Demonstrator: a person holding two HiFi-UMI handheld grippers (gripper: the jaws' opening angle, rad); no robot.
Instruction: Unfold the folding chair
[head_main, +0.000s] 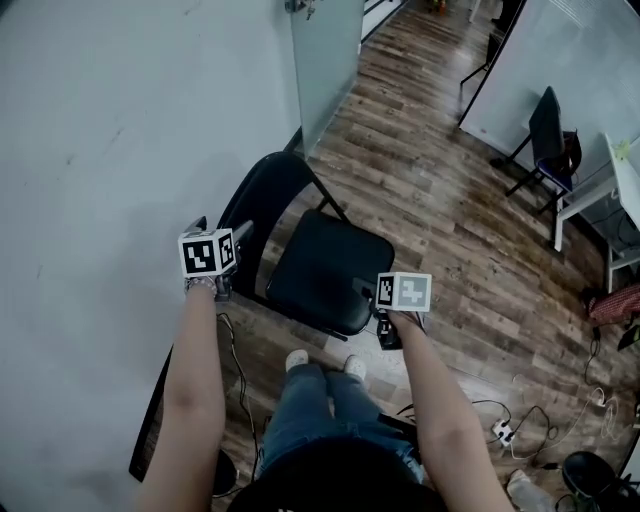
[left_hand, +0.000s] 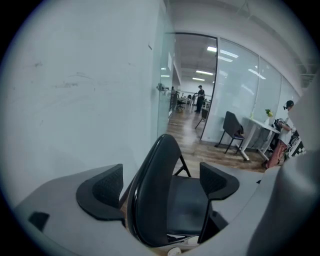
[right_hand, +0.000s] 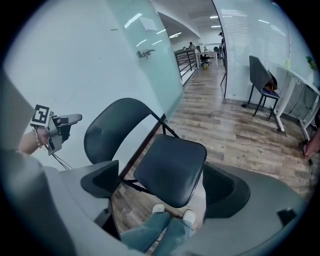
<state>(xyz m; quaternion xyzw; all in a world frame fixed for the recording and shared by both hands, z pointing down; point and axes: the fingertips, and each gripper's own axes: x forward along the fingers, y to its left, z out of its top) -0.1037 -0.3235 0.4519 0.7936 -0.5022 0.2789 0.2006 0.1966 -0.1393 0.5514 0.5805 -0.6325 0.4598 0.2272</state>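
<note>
Folding chair (head_main: 315, 265) standing open on the floor (head_main: 450, 230), seat (head_main: 322, 275) level and backrest (head_main: 262, 195) upright, ahead of and below both sets of jaws. We see the left gripper (left_hand: 159, 184) and right gripper (right_hand: 162, 184) spread wide, clasping nothing. We judge the unfolding complete, with only withdrawal left.

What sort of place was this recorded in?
Probably an office: glass partitions along a corridor, a white desk with a chair beside it, and ceiling strip lights farther back.
</note>
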